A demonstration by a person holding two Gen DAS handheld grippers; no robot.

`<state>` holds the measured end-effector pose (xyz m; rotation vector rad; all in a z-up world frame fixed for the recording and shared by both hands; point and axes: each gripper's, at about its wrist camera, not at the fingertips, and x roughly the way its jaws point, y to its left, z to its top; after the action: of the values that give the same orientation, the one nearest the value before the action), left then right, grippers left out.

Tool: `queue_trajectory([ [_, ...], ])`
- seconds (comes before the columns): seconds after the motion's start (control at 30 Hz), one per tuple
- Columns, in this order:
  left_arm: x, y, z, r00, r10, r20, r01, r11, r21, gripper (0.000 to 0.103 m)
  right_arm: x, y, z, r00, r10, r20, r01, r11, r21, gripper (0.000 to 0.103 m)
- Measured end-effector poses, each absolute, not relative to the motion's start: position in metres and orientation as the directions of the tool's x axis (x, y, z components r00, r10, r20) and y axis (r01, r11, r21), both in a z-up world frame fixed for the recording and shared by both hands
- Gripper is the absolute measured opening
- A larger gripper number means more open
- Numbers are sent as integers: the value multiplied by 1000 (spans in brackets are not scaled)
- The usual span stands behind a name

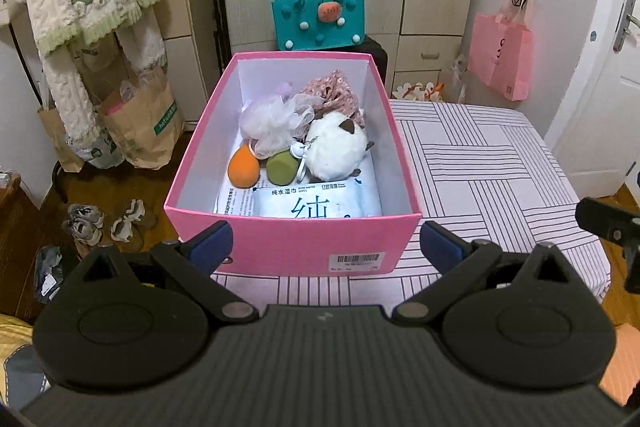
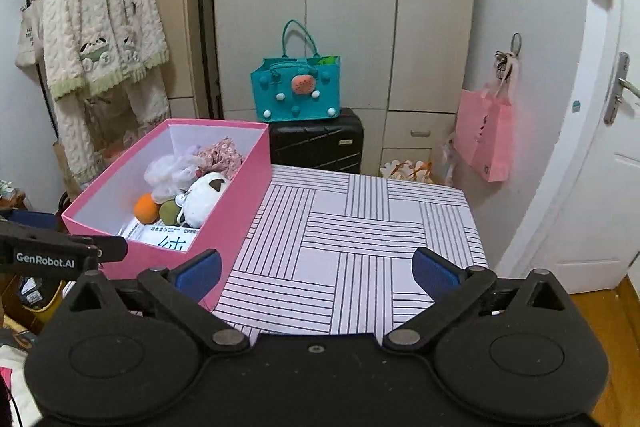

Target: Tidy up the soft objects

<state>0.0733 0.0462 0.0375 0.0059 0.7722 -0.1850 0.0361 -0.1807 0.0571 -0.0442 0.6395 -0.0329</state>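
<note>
While both my tongs hang empty above the striped tabletop [image 2: 360, 227], the holdings stand as follows.

Left tongs [image 1: 323, 247]: blue pads spread wide, nothing between them, aimed at the near end wall of the pink box [image 1: 280, 239]; the wall lies between the two pads without either one pressing on it.

Right tongs [image 2: 316, 273]: jaws at full spread, nothing held, poised over bare striped cloth to the right of the box. The left pad [image 2: 198, 273] overlaps the box's near corner in view; whether it touches I cannot tell.

Pink box, open-topped, white inside, barcode label [image 1: 356, 260] on the near wall, standing at the left edge of the tabletop. Contents:
- wet-wipes pack [image 1: 316, 205], flat against the near wall, over printed paper;
- orange sponge egg [image 1: 243, 167], left side;
- green sponge egg [image 1: 281, 168], just beside the orange one;
- white plush toy [image 1: 336, 145] with a brown patch, right of centre;
- white mesh bath puff [image 1: 276, 125], behind the eggs;
- floral fabric piece [image 1: 334, 93], at the far end.

Surroundings: teal felt handbag [image 2: 296, 87] on a black suitcase [image 2: 316, 143]; pink paper bag [image 2: 486, 135] hanging by the door; fleece pyjamas [image 2: 100, 39] on a rack.
</note>
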Motion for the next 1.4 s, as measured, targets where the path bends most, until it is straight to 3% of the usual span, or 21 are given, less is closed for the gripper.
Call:
queue_trajectory([
  [0.63, 53, 35, 32, 761, -124, -636, 149, 989, -14, 101, 12, -185, 52, 848, -144, -509, 106, 989, -104, 103],
  [1.4, 58, 37, 46, 790, -101, -605, 133, 991, 9, 101, 14, -170, 68, 899, -108, -423, 38, 984, -172, 103],
])
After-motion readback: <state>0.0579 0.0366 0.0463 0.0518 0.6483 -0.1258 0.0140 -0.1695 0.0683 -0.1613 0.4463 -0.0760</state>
